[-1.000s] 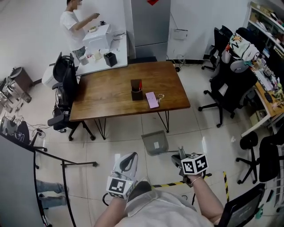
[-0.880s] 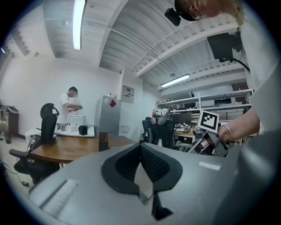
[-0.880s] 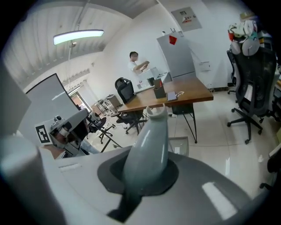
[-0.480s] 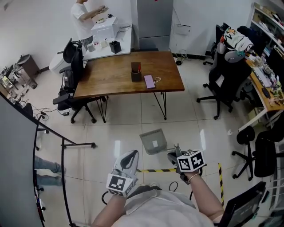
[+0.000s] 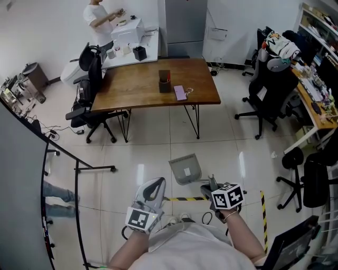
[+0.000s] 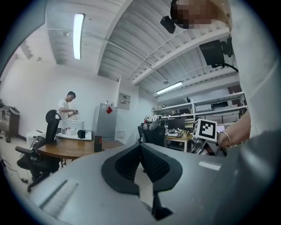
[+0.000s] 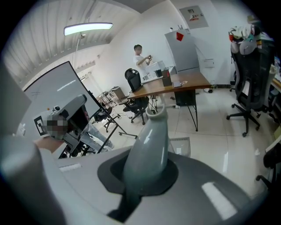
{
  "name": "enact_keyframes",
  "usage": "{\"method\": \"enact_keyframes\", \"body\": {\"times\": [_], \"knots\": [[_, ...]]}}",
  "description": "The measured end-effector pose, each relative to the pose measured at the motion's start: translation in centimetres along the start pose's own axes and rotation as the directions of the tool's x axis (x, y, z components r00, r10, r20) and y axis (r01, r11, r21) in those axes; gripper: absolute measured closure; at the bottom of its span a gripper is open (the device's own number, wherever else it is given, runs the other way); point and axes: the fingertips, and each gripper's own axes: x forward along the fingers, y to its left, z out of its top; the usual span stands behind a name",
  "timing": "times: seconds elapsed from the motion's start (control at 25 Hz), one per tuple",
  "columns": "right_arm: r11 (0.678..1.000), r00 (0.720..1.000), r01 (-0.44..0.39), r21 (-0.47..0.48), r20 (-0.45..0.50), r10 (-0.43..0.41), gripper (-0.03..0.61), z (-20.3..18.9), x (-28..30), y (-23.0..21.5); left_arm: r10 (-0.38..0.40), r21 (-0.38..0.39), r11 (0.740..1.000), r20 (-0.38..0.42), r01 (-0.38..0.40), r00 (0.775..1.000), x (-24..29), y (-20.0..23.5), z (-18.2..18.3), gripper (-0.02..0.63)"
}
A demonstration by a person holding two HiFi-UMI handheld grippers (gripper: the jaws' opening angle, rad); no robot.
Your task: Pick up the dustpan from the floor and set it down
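Floor [image 5: 142,153]: pale glossy tiles, glare patches, white walls behind; shelving and cluttered desks run down the right side.

Counts:
- one wooden counter [image 5: 137,87] on black hairpin legs
- one white counter [image 5: 149,52] behind it
- one tall grey fridge [image 5: 185,21] against the back wall
- one person [image 5: 97,16] standing at the white counter
- on the wooden counter, one dark pen holder [image 5: 165,82] and one pink notebook [image 5: 180,93], just beside each other
- black office chairs [image 5: 87,100]: two at the wooden counter's left end, at least three more on the right
- two strips of yellow-black tape [image 5: 182,199] on the tiles near your feet
- one dustpan [image 5: 186,169], grey
- two claws

Your right claw [image 5: 210,184] is clamped on the dustpan's handle [image 7: 149,145]; the handle's ringed tip sticks out past the jaws; the pan sits out over the tiles between you and the wooden counter; you cannot tell from above whether it clears the floor.

Your left claw [image 5: 152,185] has its jaws together, nothing gripped; it is held level beside the right one.
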Motion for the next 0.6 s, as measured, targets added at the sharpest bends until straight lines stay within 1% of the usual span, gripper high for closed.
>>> {"method": "enact_keyframes", "body": {"times": [0.2,0.36,0.6], "knots": [[1.000,1.000,-0.012,0.019,0.015,0.012,0.572,0.3,0.2,0.2,0.037,-0.007,0.999,0.014,-0.037,0.999,-0.2,1.0,0.9,0.600],[1.000,1.000,-0.022,0.018,0.012,0.021,0.572,0.9,0.6,0.2,0.028,-0.002,1.000,0.055,-0.027,0.998,0.3,1.4,1.1,0.600],[0.999,0.999,-0.036,0.011,-0.007,0.036,0.572,1.5,1.5,-1.1,0.045,0.014,0.999,0.071,-0.046,0.996,2.1,2.0,1.7,0.601]]}}
